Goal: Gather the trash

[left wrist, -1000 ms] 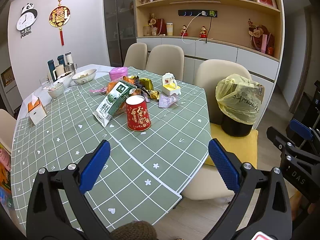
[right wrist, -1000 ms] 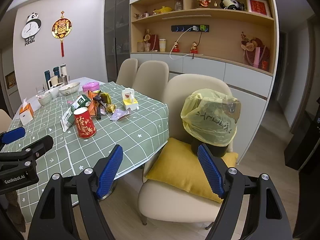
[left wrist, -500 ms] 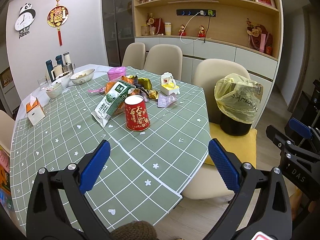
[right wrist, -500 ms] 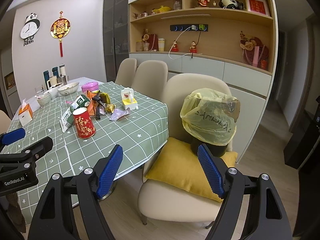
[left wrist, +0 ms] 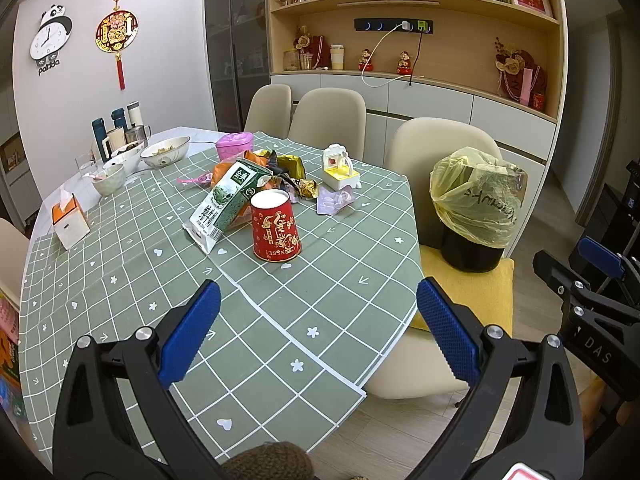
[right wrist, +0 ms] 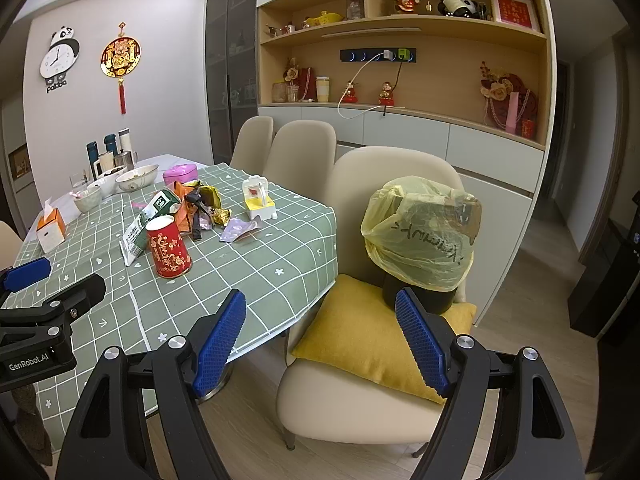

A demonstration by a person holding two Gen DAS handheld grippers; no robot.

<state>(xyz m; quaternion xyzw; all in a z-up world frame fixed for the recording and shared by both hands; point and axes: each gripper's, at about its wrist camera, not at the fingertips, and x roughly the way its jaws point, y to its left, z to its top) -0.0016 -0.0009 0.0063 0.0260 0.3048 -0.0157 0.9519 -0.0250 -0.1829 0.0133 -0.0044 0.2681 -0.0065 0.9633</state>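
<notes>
Ahead of left tongs [left wrist: 318,334], spread and empty: red cup [left wrist: 275,225]; right tongs [right wrist: 320,342] likewise spread.

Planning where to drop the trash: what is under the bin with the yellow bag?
The black bin with the yellow bag stands on a yellow cushion on a beige chair. The cushion hides the seat beneath the bin.

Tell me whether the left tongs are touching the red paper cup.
Apart. In the left wrist view the left tongs are open, and bare green tablecloth shows between their tips and the red paper cup farther up the table.
</notes>
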